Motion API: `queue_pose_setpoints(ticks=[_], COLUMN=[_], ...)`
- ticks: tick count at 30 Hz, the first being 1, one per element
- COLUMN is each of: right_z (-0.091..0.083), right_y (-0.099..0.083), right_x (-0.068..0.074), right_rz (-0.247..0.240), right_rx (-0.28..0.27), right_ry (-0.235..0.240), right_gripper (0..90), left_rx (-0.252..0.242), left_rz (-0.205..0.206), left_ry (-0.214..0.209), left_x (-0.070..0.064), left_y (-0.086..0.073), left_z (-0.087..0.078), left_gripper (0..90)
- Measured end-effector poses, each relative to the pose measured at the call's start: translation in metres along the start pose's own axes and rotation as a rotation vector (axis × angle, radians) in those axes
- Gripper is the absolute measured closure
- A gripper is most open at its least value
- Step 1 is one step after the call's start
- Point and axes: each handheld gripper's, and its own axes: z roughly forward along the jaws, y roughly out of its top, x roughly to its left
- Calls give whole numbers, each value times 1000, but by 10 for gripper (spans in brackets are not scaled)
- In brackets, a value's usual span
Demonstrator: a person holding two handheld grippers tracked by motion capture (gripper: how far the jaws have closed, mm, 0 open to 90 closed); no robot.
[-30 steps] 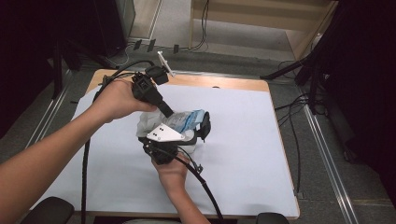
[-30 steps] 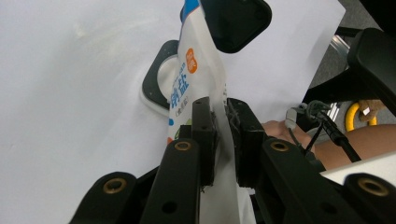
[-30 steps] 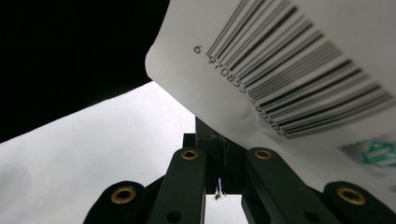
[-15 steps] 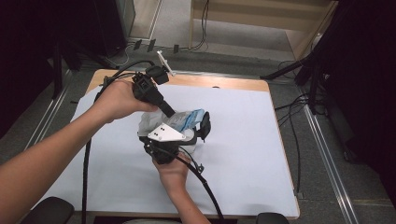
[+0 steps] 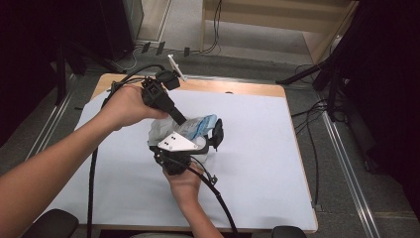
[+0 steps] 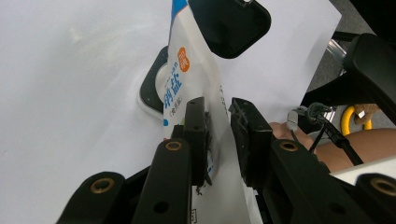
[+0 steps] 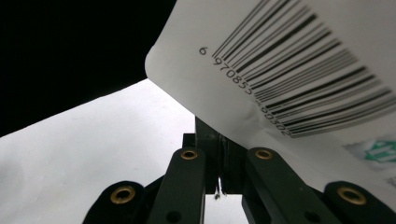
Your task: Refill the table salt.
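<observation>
White and blue plastic, glossy and crinkled: one flat pouch [image 5: 190, 130] hangs above the middle of the white table sheet [image 5: 257, 148], held between two grippers. Its contents cannot be seen. The left gripper [image 6: 218, 140] has its two black jaws narrowed around an edge of the pouch, with a slim gap on one side; orange and blue print runs above them. The right gripper [image 7: 219, 156] is clamped tight on another edge, just below a black barcode. One black-framed round object [image 6: 154, 88] lies on the sheet beneath
</observation>
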Motion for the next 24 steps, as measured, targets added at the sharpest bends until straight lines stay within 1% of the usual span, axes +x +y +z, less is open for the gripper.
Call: queue_pose_setpoints(ticks=[8, 9, 13, 15, 17, 20, 21, 23, 24], right_z=[1, 1, 0, 0, 0, -1, -2, -1, -1], right_y=[-2, -3, -3, -2, -1, 2, 2, 3, 3], right_x=[1, 1, 1, 1, 2, 3, 3, 3, 3], right_rz=[5, 2, 5, 4, 0, -3, -6, -9, -8], right_rx=[1, 1, -2, -3, -7, -12, -15, -17, -17], right_ry=[3, 3, 3, 2, 2, 6, 6, 7, 8], right_gripper=[895, 895, 895, 894, 895, 895, 895, 893, 893], left_rx=[11, 16, 17, 14, 9, 0, 2, -1, -1], left_rz=[-11, -5, -6, -7, -4, 6, 14, 16, 16], left_ry=[-1, -1, -2, -3, 18, 30, 36, 42, 38], left_x=[2, 2, 2, 1, 0, -2, -2, -4, -4], left_y=[1, 1, 2, 2, 3, 3, 3, 4, 4], left_z=[4, 4, 6, 5, 3, 1, 0, -1, -1], left_gripper=[756, 754, 752, 766, 796, 836, 839, 840, 841])
